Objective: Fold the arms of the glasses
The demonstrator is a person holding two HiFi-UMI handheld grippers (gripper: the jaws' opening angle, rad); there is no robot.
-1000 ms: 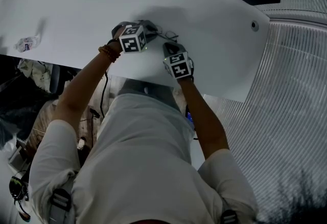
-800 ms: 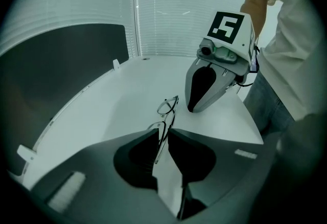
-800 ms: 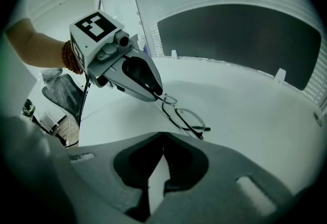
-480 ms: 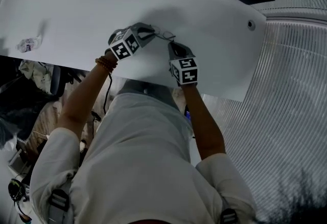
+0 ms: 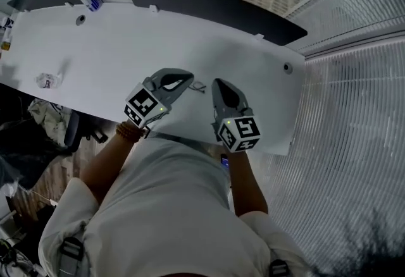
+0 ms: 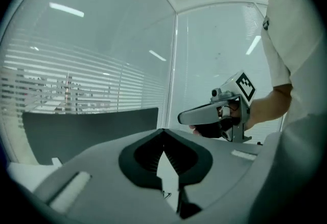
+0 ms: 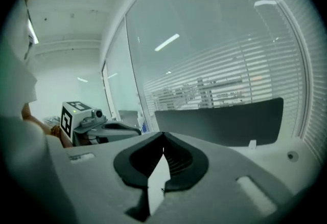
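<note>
Your left tool (image 5: 187, 78), jaws just shut, and right tool (image 5: 219, 85) hover closed and empty over the glasses (image 5: 199, 86) on the worktop (image 5: 114, 48). Folding seems done; next, look closer to confirm.

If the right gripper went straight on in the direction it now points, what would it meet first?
Probably the dark panel at the far edge of the table. The right gripper, shut and empty, aims at it from above the table; nothing nearer shows in that line, but depth is unclear.
</note>
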